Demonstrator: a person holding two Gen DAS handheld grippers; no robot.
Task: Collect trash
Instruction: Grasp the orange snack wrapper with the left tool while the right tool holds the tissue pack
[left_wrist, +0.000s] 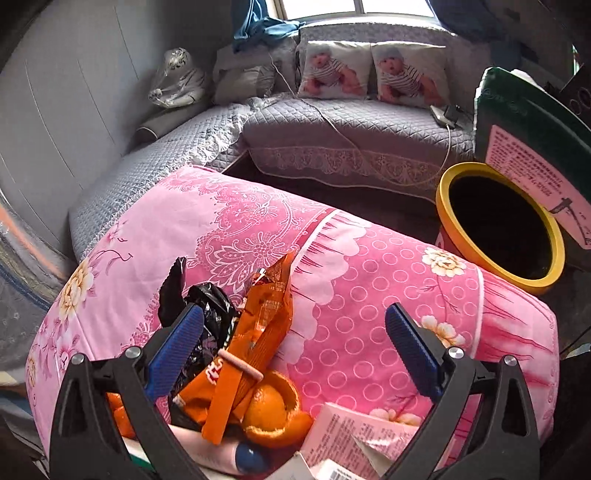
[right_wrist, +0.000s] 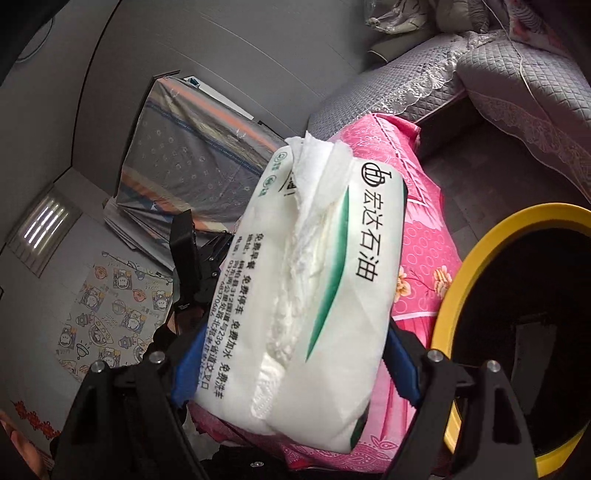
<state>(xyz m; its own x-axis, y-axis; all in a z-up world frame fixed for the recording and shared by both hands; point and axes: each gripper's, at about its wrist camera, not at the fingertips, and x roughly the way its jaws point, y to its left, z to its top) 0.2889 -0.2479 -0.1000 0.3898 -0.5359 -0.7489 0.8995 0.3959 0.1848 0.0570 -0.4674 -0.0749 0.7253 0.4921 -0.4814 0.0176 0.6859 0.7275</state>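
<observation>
Right gripper (right_wrist: 291, 369) clamped across a white tissue pack (right_wrist: 314, 280); yellow-rimmed bin (right_wrist: 461, 280) at its three o'clock; left gripper (left_wrist: 295, 332) spread wide, empty, over orange wrapper (left_wrist: 258, 332), black wrapper (left_wrist: 207, 306) and orange peel (left_wrist: 273, 410) on the pink-covered worktop (left_wrist: 369, 295); advisable: centre the pack over the bin's mouth before releasing
</observation>
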